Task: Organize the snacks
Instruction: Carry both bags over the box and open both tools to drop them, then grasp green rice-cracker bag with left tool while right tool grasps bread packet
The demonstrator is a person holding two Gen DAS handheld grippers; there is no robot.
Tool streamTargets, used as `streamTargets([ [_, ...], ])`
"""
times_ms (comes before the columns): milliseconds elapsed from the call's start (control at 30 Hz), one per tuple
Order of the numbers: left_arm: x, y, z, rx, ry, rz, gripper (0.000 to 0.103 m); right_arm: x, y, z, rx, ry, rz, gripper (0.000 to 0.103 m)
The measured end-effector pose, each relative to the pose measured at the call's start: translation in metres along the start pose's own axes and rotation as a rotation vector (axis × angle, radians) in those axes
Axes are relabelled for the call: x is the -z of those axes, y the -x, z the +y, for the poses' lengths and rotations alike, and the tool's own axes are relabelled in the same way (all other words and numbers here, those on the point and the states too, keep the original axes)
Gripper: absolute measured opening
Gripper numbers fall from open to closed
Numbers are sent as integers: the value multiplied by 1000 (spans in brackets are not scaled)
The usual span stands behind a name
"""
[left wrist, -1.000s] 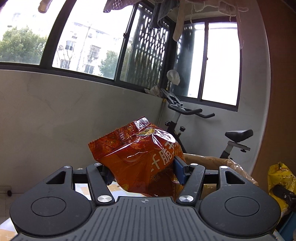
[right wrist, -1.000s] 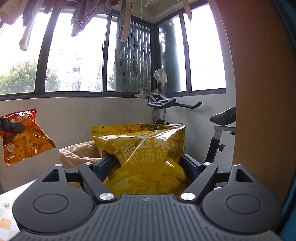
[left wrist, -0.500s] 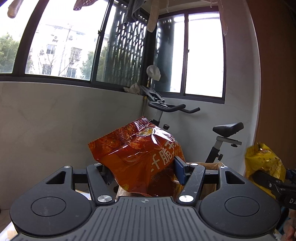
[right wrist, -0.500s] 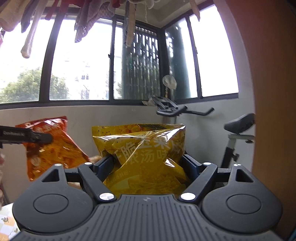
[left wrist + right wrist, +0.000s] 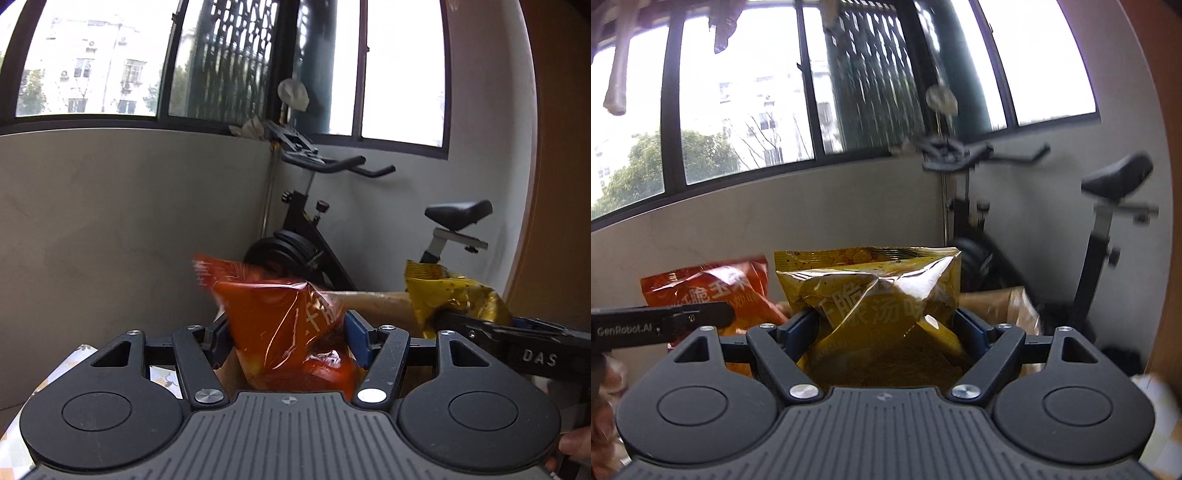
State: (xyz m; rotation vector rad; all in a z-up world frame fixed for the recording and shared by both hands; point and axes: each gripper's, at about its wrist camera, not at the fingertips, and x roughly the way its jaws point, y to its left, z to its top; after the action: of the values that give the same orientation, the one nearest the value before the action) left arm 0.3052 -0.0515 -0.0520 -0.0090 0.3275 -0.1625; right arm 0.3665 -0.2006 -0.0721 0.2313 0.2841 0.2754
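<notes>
Right gripper (image 5: 476,325) reads "DAS"; left gripper (image 5: 701,315) reads "GenRobot.AI".

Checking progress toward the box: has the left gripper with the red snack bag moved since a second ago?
Yes. The left gripper, shut on the red snack bag, swung right and dipped: the exercise bike slid from right of frame to behind the bag.

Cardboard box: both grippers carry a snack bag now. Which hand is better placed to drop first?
Left, probably: its red bag already hangs over the cardboard box opening, while the right's yellow bag looks further back.
</notes>
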Motion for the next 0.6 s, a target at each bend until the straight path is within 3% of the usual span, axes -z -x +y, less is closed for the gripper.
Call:
streamTargets([
  [267,4,2,4,6,-19,20,84,1,4,-5,34,-29,50,93],
  [600,9,33,22,20,72,64,84,16,45,15,57,40,30,94],
])
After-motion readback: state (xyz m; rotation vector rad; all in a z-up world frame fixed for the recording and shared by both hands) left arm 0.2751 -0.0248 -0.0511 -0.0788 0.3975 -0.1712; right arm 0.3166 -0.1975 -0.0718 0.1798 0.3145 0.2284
